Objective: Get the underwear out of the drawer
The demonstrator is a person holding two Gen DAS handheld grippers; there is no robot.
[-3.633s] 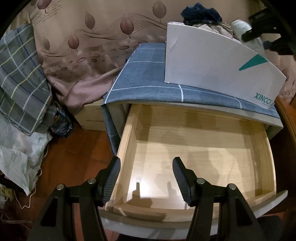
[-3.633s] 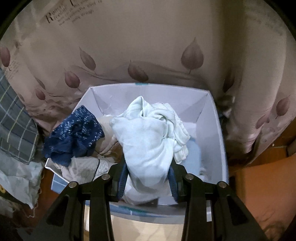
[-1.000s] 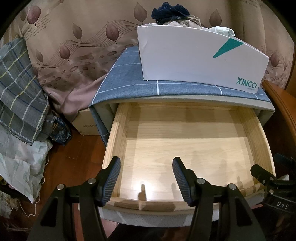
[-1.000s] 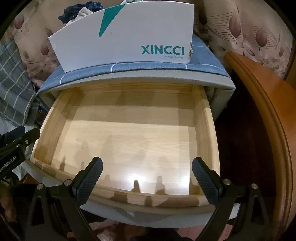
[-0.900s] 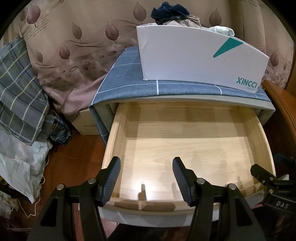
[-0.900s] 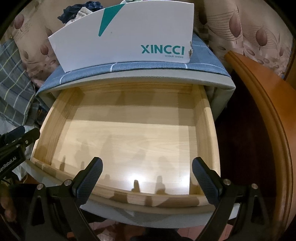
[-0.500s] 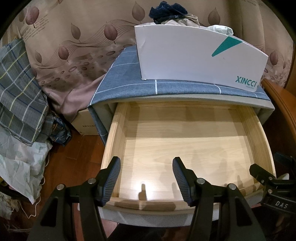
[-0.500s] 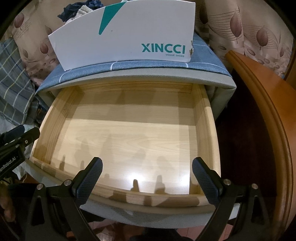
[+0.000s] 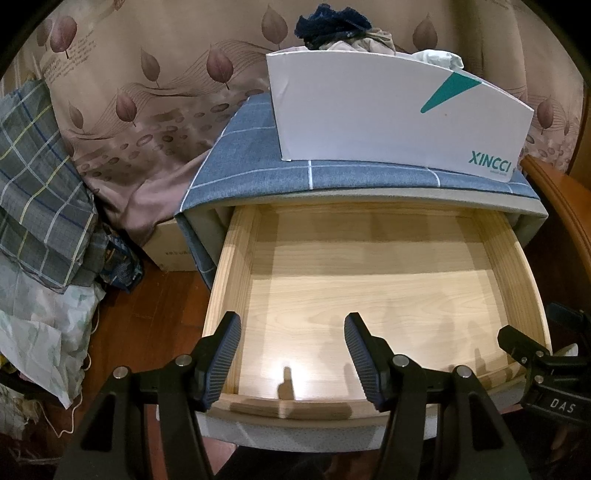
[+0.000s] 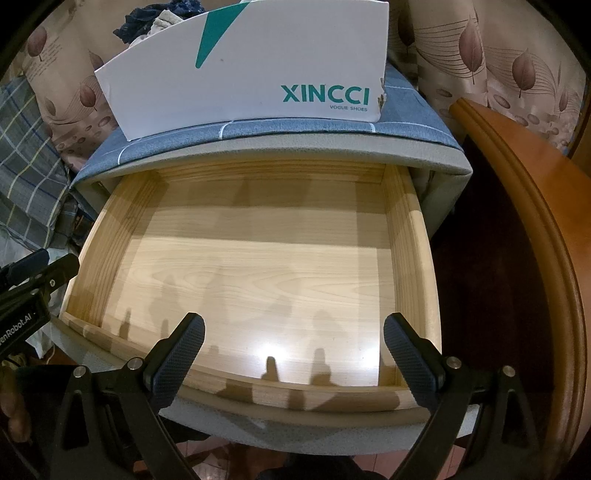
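Drawer [image 9: 373, 280]: we see it pulled out, its wooden bottom bare.
Underwear [image 9: 334, 26]: we find it piled in the white shoe box [image 9: 388, 110] on the blue checked cover [image 9: 251, 155] above the drawer.
Left gripper [image 9: 291, 356]: we see its jaws apart, holding nothing, over the drawer's front edge.
Right gripper [image 10: 293, 354]: we see its jaws spread wide, also holding nothing, over the same edge.

Pale wood drawer [image 9: 376, 280], smooth, with a glossy glare. White matt cardboard box [image 9: 388, 122]. Blue woven cloth [image 9: 251, 155] over the cabinet top. Black plastic tongs [image 9: 291, 354] with ribbed pads [image 9: 223, 356].
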